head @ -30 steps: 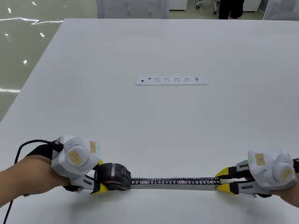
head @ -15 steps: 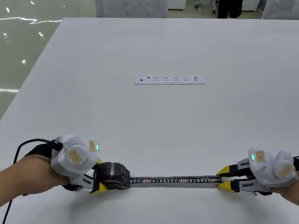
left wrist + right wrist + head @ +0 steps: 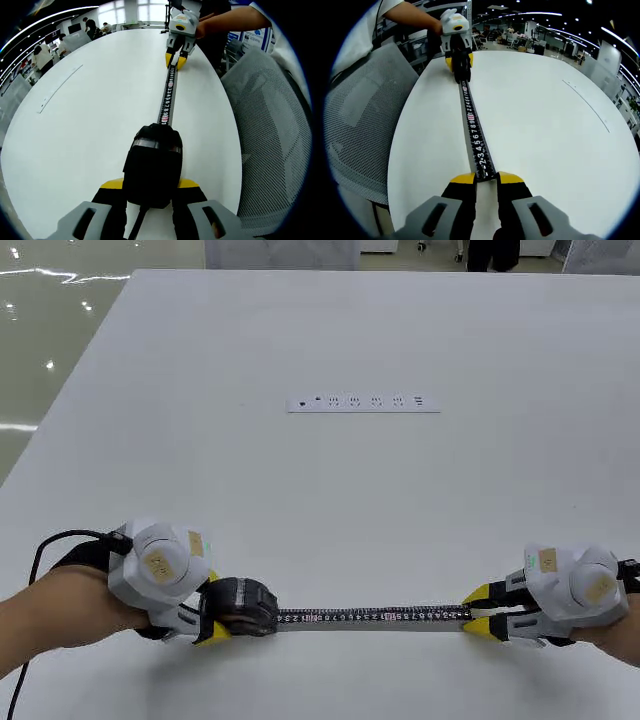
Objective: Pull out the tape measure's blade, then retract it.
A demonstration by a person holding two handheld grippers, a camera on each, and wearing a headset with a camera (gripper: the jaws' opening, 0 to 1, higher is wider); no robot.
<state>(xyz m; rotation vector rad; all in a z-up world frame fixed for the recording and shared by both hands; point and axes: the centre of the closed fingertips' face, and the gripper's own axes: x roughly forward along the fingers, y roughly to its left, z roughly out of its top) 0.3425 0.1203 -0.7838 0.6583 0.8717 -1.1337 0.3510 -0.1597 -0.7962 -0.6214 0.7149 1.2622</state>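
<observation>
L gripper (image 3: 212,608) clamped on black tape-measure case (image 3: 243,604), near front edge of white table (image 3: 330,500). Its dark numbered steel blade (image 3: 370,616) lies flat on tabletop, pulled out to R gripper (image 3: 478,611), jaws pinched on blade's end. Farther back, mid-table: white power strip (image 3: 362,403).

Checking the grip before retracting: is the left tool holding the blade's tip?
No, the left tool grips the tape measure's black case; the right tool pinches the blade's tip.
</observation>
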